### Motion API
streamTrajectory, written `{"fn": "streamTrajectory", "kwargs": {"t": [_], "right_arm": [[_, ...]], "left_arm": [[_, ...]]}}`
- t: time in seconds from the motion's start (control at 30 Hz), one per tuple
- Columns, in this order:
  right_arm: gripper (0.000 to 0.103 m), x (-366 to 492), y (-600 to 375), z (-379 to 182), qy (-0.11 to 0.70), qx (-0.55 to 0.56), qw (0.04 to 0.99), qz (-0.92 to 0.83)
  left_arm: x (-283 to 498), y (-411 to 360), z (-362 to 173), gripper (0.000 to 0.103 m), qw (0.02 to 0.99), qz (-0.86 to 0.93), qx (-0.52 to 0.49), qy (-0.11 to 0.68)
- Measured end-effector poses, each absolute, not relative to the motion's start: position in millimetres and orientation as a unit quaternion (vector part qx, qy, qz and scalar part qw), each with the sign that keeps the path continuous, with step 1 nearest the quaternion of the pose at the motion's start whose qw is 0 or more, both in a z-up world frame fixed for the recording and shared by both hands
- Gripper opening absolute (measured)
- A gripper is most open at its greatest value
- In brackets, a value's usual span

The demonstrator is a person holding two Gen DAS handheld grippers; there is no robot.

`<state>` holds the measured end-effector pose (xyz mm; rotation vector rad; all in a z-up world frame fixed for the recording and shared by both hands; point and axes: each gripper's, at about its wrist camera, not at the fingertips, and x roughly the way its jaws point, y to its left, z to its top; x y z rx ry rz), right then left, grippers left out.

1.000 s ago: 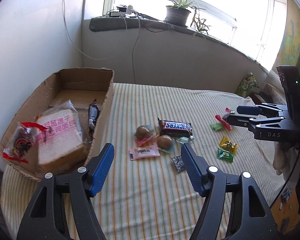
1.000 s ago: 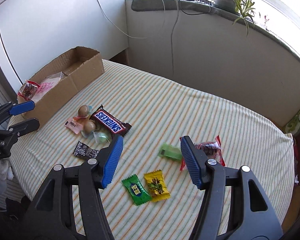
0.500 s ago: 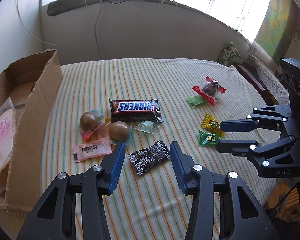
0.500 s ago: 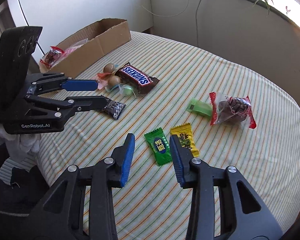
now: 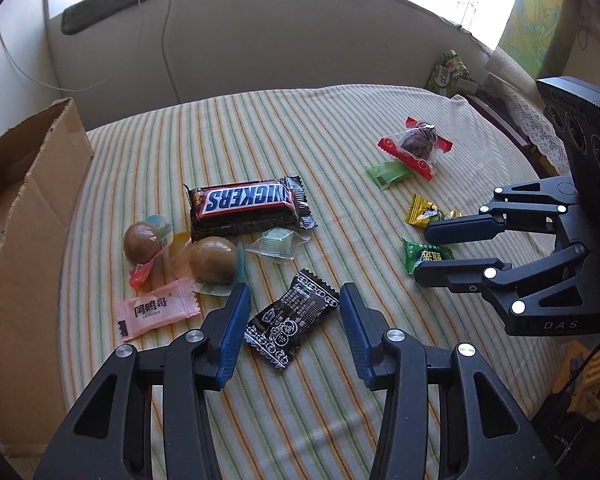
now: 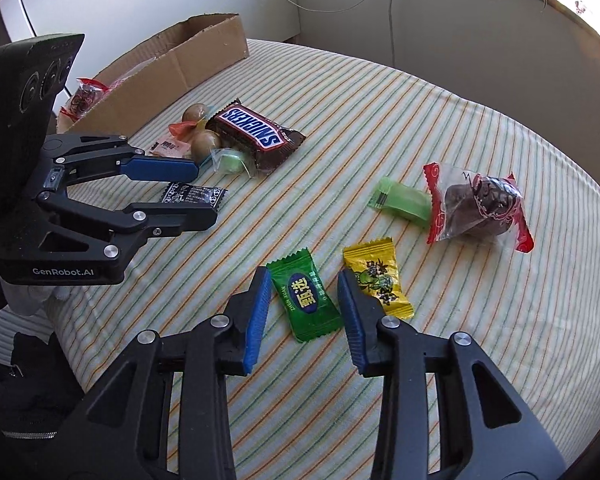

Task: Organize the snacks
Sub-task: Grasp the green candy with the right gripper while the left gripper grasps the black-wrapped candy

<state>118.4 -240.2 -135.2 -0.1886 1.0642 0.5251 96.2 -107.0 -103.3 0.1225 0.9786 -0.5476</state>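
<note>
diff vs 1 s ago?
Both grippers dropped toward the table and narrowed: left gripper now straddles the black packet, right gripper the green candy. Neither looks gripped yet. Snacks and box haven't moved.

Sitting on a cloth [image 5: 340, 128] striped green, orange and white: black sachet [image 5: 291, 326] with white print, brown Snickers [image 5: 249, 208] right behind it, pink packet [image 5: 156, 314] beside. Showing up further right: green candy [image 6: 306, 296], yellow candy [image 6: 378, 278].
</note>
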Motion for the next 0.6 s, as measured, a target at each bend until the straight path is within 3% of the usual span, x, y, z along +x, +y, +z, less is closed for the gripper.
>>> {"fn": "streamTrajectory", "kwargs": {"t": [0.1, 0.3, 0.37, 0.6], "right_arm": [[0.036, 113.9, -241.7, -134.9, 0.501, -0.09, 0.824, 0.249], [0.033, 108.2, -236.1, -135.9, 0.498, -0.108, 0.826, 0.24], [0.024, 108.8, -234.4, -136.0, 0.498, -0.109, 0.828, 0.233], [0.022, 105.8, -231.9, -133.7, 0.495, -0.108, 0.833, 0.223]], "left_arm": [[90.3, -107.8, -102.7, 0.044, 0.842, -0.266, 0.061, 0.465], [88.6, -110.3, -104.1, 0.023, 0.85, -0.249, 0.072, 0.459], [87.8, -109.6, -104.4, 0.023, 0.852, -0.246, 0.07, 0.457], [81.9, -105.2, -103.0, 0.022, 0.859, -0.236, 0.059, 0.45]]}}
